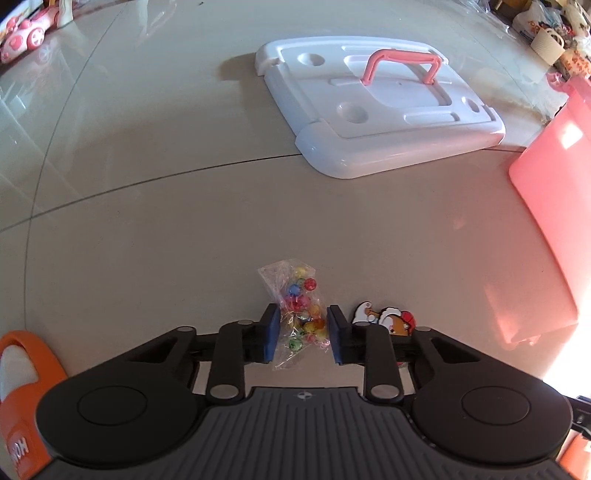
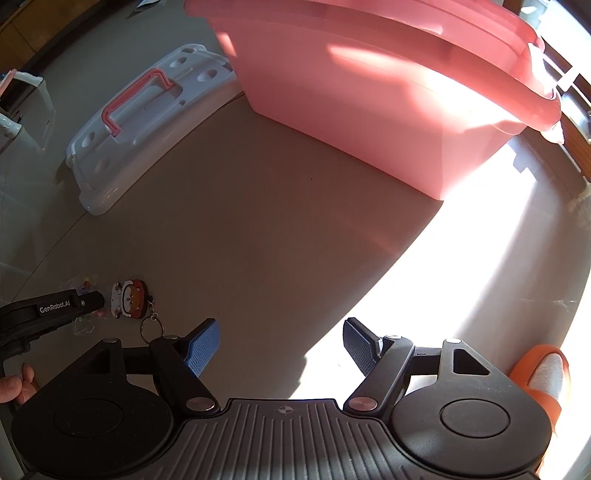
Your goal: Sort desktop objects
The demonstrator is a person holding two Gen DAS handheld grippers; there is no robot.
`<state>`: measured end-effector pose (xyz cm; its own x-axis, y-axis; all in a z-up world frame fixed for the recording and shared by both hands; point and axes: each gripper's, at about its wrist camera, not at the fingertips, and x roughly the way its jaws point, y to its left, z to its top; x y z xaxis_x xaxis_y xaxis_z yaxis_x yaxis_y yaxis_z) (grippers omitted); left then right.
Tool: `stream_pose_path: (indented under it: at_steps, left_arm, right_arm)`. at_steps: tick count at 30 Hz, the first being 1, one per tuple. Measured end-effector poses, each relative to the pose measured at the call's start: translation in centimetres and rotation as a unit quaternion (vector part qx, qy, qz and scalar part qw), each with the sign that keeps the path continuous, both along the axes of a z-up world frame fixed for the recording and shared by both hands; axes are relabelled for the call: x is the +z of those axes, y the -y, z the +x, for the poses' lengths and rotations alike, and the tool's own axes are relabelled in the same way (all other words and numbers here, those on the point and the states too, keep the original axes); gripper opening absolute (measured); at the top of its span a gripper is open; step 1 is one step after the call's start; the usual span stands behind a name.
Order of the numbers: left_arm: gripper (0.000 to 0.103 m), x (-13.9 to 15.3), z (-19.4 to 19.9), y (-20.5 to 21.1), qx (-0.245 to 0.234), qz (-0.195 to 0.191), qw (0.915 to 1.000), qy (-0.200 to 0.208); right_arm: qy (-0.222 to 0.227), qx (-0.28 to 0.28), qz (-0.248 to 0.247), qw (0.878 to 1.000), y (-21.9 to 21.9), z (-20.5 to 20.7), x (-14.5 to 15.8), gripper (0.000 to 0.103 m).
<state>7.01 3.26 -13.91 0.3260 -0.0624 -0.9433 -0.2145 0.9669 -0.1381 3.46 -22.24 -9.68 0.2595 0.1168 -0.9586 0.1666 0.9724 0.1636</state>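
A small clear bag of coloured beads lies on the beige floor. My left gripper is low over it, open, with a blue pad on each side of the bag, not clamped. A cartoon keychain lies just right of the gripper; it also shows in the right wrist view with its metal ring. My right gripper is open and empty above bare floor. The pink storage box stands ahead of it, its white lid with pink handle lying flat on the floor.
A pink toy car sits far left. An orange and white object is near my left gripper. Clutter and bags lie at the far right. Bright sunlight covers the floor to the right.
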Motion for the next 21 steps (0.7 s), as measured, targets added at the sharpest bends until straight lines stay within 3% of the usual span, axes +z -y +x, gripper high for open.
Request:
stream_pose_path:
  at_steps: [10, 15, 21]
  left_arm:
    - [0.022, 2.8, 0.9, 1.2, -0.016, -0.006, 0.9992, 0.036]
    - [0.021, 5.9, 1.6, 2.5, -0.028, 0.001, 0.9985, 0.046]
    - [0.021, 10.9, 2.2, 6.0, -0.089, 0.019, 0.9933, 0.071]
  right_arm:
    - [0.011, -0.002, -0.004, 1.000, 0.1, 0.0, 1.2, 0.071]
    - [0.014, -0.016, -0.007, 1.000, 0.8, -0.4, 2.0, 0.071]
    - [0.020, -0.042, -0.009, 0.999, 2.3, -1.0, 3.3, 0.071]
